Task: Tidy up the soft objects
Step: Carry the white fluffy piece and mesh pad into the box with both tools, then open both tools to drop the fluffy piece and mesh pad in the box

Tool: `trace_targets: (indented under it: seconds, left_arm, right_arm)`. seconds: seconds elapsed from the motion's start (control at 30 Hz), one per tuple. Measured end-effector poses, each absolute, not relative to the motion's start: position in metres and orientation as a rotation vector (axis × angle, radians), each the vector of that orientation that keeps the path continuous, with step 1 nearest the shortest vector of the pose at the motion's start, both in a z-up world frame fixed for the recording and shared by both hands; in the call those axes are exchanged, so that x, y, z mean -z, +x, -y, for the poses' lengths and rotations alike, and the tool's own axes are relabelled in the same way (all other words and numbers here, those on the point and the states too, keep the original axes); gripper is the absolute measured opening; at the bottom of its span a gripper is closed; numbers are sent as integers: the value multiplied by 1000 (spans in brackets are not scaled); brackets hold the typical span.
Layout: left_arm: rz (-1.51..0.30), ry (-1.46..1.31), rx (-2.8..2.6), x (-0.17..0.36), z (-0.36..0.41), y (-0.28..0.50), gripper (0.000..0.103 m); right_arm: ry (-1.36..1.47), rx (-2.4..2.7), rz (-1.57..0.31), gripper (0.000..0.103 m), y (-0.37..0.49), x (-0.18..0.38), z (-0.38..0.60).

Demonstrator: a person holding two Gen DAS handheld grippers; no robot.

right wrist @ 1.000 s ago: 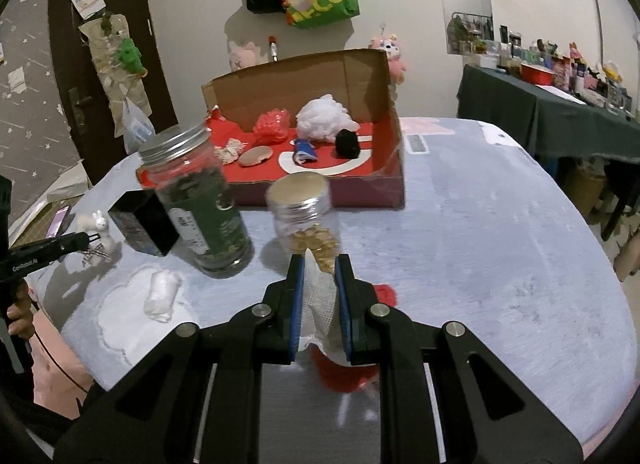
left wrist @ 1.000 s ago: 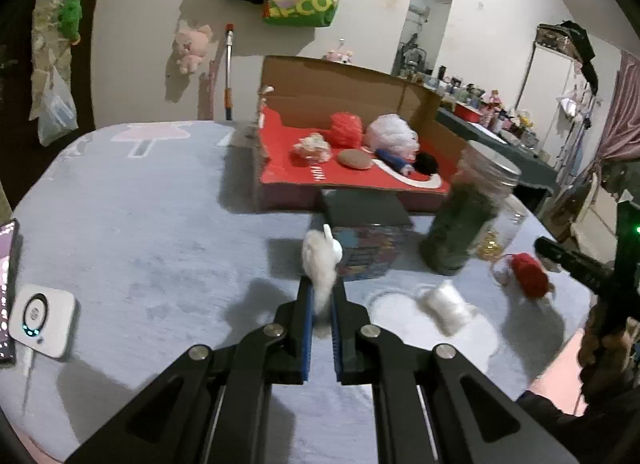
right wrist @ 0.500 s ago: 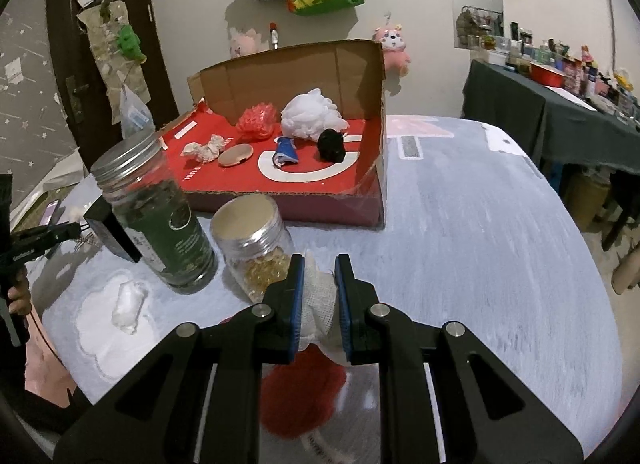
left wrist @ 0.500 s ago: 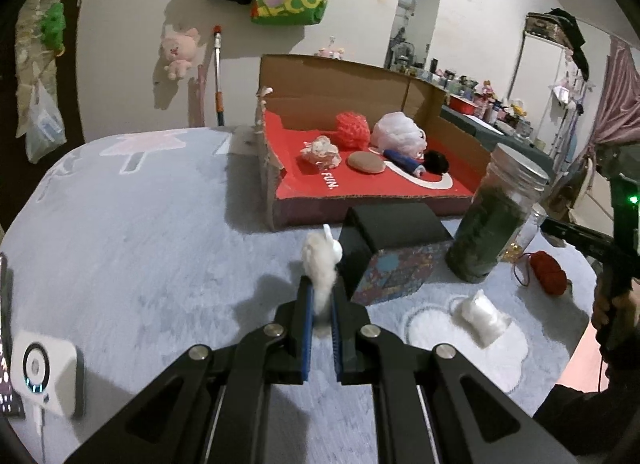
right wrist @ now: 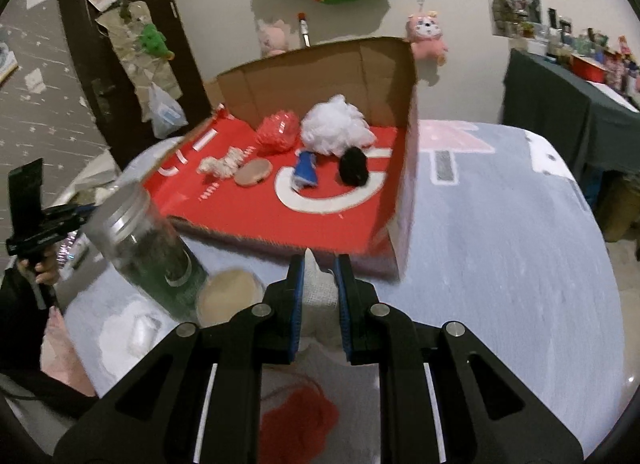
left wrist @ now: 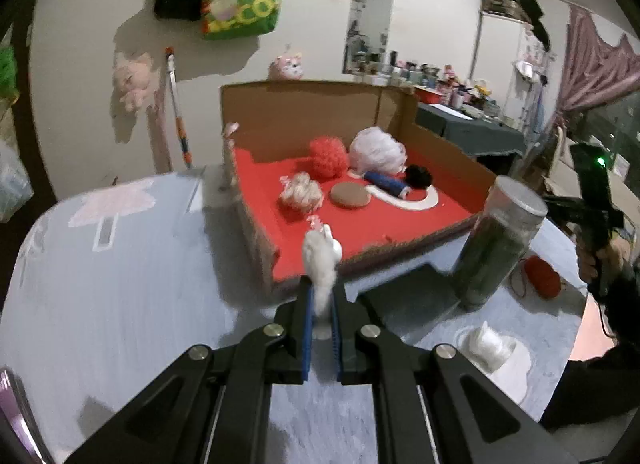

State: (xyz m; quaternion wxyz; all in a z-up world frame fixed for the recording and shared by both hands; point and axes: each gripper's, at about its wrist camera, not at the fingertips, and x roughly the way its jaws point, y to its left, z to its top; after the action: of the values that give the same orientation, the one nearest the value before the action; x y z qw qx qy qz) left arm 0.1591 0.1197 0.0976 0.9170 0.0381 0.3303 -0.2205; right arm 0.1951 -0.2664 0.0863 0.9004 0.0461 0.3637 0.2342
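My left gripper (left wrist: 321, 296) is shut on a small white fluffy toy (left wrist: 320, 260), held above the table just before the near edge of the red-lined cardboard box (left wrist: 360, 232). My right gripper (right wrist: 319, 272) is shut on a white mesh cloth (right wrist: 318, 288), held above the table near the box's front right corner (right wrist: 400, 256). In the box lie a red pouf (left wrist: 328, 156), a white pouf (left wrist: 376, 150), a blue roll (left wrist: 386, 184), a black ball (left wrist: 418, 175), a tan disc (left wrist: 350, 196) and a cream knot (left wrist: 301, 196).
A tall dark jar (left wrist: 496, 248) and a short gold-lid jar (right wrist: 228, 296) stand in front of the box. A black box (left wrist: 408, 296), red yarn (left wrist: 542, 282) and a white wad on a white mat (left wrist: 486, 344) lie near the table's edge.
Both grippers have risen and moved toward the cardboard box, each keeping hold of its soft object. The red yarn stays on the table below the right gripper.
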Motion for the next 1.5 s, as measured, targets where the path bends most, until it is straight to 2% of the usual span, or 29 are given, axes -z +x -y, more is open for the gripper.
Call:
trace_targets:
  seconds: [0.27,0.67,0.87,1.5]
  left_arm:
    - [-711,73,552,-110,-100,200,8]
    - [-942,98,552,-87,-46,274,8]
    - [-1052,77,500,-70,-38,303,9]
    - [-1115,65,462,-62,-41,320,13]
  right_arm:
    - [73,-558,-776,15,235,-100,245]
    - [-117,-466,-947,15,300,-84,189]
    - [-127,-416,-1053,15,326,-66,182]
    - [-166,-371,-1126,16,337,-53,180]
